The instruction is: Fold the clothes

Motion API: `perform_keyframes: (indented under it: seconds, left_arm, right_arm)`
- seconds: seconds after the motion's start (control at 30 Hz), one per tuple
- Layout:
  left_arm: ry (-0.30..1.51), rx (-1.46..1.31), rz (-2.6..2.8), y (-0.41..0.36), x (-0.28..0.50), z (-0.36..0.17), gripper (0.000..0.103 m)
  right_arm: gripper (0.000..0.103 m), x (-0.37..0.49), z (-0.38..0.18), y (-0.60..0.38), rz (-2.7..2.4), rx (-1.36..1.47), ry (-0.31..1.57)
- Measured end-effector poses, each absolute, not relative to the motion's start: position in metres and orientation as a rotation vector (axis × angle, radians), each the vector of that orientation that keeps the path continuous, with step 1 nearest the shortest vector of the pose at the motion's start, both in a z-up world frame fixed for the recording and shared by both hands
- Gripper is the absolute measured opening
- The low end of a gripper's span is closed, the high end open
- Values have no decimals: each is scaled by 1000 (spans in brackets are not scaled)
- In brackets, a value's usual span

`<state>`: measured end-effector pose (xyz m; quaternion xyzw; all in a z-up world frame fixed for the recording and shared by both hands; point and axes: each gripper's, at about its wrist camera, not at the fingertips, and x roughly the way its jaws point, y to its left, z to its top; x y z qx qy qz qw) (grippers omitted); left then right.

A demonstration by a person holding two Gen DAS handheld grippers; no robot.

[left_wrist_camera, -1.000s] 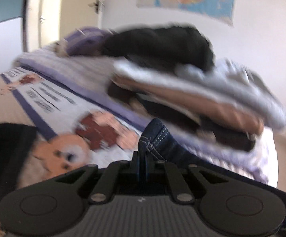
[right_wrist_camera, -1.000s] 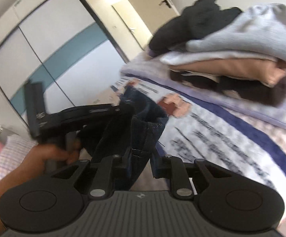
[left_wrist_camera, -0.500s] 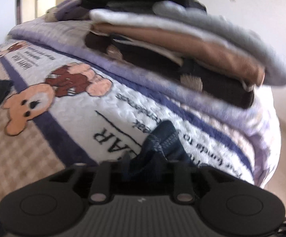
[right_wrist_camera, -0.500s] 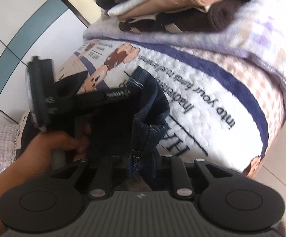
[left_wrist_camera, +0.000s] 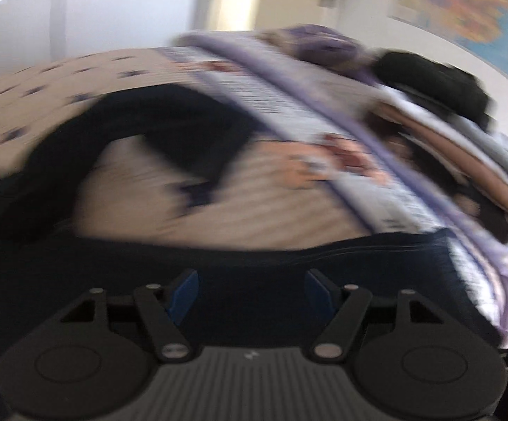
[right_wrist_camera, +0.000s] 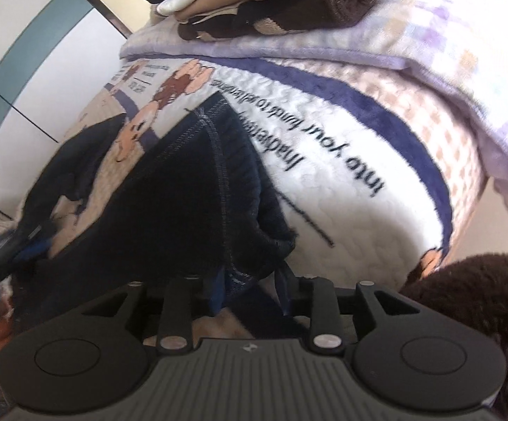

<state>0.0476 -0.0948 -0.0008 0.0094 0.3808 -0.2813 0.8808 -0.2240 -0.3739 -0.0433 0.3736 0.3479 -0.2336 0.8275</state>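
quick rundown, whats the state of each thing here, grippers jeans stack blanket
left gripper: jaws apart and opening, nothing pinched
right gripper: jaws opening, denim between them
dark jeans: lying bunched on the blanket
teddy-bear blanket: spread over the bed
stack of clothes: folded, piled at the far side

The white blanket (right_wrist_camera: 376, 217) carries upside-down black print reading "into your", the other words too blurred.

Both wrist views look steeply down along their fingers, close over the bed (right_wrist_camera: 376, 189). Left view is blurred. Shared: jeans (right_wrist_camera: 197, 189) (left_wrist_camera: 254, 266), folded stack (right_wrist_camera: 254, 3) (left_wrist_camera: 464, 133), dark garment (left_wrist_camera: 155, 129) (right_wrist_camera: 75, 161).
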Motion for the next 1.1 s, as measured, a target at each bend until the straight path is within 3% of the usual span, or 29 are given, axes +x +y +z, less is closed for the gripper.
perform_keyframes:
  seconds: [0.17,0.33,0.7,0.87,1.03,1.07,1.1]
  left_arm:
    - [816,-103,-319,16,58,-15,71]
    - [806,-206,-119,91,60,-27,71]
    - [778,-472,53,155,70,-63,68]
    - [742,-592,72,171,73,-72,35]
    - [693,-624,83,173,67,-73,8]
    - [670,-609,88,170,64,-70,7]
    - [645,-588,93,166,60,-66,7]
  right_arm:
    - [39,-210,-35,-368,-526,692,766]
    - [49,-193,-29,-380,-521,687,762]
    - [61,-134,-20,-429,-491,580,675]
    - [61,-98,-38,-452,-438,560,668]
    - [61,-76,-50,-465,-388,537,625]
    - [57,-73,-51,-465,-383,535,620]
    - [34,-71,-52,-463,-374,533,617]
